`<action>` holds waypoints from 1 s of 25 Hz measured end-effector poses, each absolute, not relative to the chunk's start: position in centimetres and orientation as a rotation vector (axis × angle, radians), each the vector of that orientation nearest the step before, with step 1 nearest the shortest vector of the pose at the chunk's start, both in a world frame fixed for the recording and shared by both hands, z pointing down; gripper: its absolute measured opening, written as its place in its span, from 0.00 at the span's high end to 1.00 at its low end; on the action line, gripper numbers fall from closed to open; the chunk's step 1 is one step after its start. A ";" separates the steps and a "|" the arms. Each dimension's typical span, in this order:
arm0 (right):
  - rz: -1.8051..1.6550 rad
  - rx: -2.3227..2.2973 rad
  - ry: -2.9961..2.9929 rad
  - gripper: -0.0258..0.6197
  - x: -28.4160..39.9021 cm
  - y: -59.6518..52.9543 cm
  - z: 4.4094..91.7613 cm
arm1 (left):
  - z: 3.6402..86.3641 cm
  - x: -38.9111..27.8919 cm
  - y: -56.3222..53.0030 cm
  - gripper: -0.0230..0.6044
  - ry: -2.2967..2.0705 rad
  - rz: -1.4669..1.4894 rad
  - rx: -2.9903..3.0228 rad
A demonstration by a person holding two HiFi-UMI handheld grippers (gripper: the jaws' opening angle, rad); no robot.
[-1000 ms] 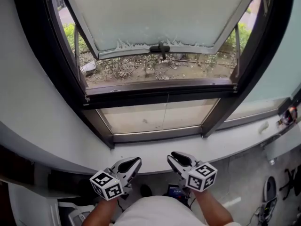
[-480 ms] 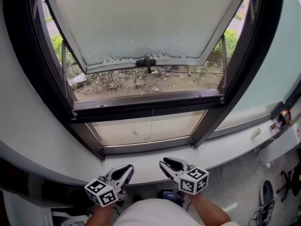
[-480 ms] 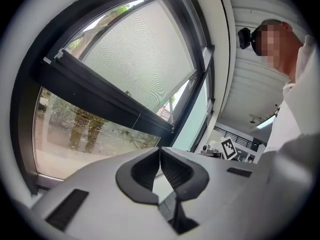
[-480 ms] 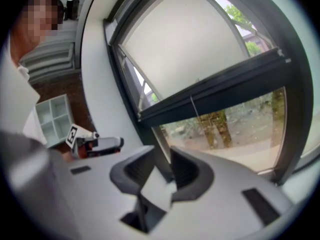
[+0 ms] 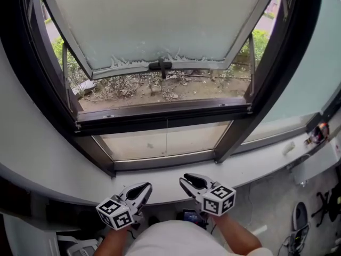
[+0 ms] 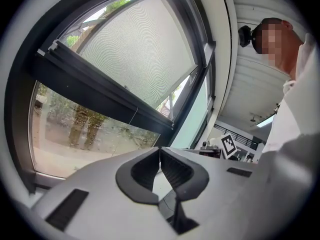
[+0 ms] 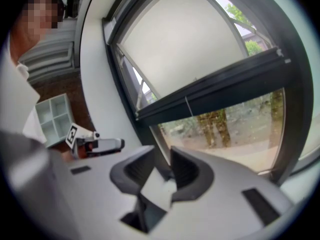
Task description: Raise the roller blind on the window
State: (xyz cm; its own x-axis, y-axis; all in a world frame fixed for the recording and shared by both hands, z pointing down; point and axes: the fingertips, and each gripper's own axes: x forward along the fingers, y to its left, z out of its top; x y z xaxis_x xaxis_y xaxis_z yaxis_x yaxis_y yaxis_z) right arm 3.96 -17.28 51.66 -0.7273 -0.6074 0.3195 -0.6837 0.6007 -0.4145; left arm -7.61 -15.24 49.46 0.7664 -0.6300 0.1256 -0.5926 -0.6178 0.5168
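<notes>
Roller blind (image 5: 160, 20) hangs above left gripper (image 5: 147, 185), right gripper (image 5: 183, 180).

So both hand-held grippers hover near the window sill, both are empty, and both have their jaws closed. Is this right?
Not quite. Only the left hand-held gripper has its jaws closed. The right hand-held gripper has its jaws apart, as the right gripper view shows. The rest holds: both are empty and hover near the window sill.

Wide dark-framed window (image 5: 165, 122) stood open, frosted glass sash (image 5: 160, 20) tilted outward. White curved sill (image 5: 261, 167) beneath; pale wall (image 5: 32, 127) at left. Grey floor (image 5: 272, 207) below. Daylight lit bare ground (image 5: 176, 92), green shrubs (image 5: 258, 39) outside.
</notes>
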 end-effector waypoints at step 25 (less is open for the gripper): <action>0.473 1.121 -2.588 0.79 1.8 -29.8 52.7 | 50.1 -7.0 -25.2 0.92 -1.021 0.135 2.584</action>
State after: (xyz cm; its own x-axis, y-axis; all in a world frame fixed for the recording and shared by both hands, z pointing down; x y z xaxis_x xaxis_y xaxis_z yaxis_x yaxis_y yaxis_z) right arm 1.84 -29.75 52.75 -0.6596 -0.6492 0.3786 -0.7412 0.6453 -0.1849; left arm -7.02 -25.23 50.15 0.7348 -0.6429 0.2162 -0.6770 -0.6754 0.2926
